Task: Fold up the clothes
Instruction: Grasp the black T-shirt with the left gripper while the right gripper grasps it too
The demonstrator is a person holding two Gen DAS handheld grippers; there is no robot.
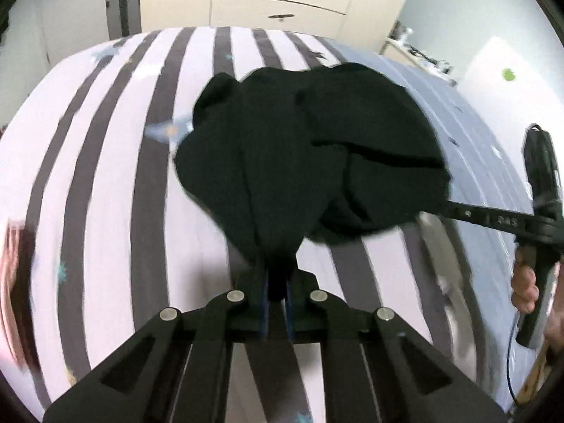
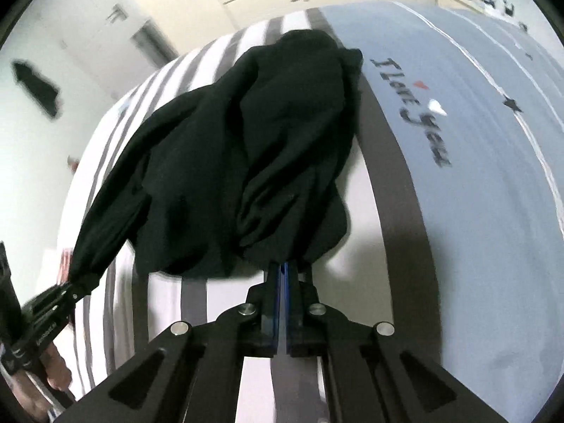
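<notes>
**Blurred and cut off**

In the left view, a reddish smear (image 1: 16, 282) at nine o'clock is blurring past telling. The hand (image 1: 525, 285) at four o'clock is running off the edge. The garment (image 2: 253, 148) is hiding its own shape in folds.

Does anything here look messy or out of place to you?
Only the black garment: it hangs bunched and crumpled over the striped bedsheet, nowhere near flat. The left claw and right claw each pinch an edge of it. Nothing looks torn or spilled.
</notes>
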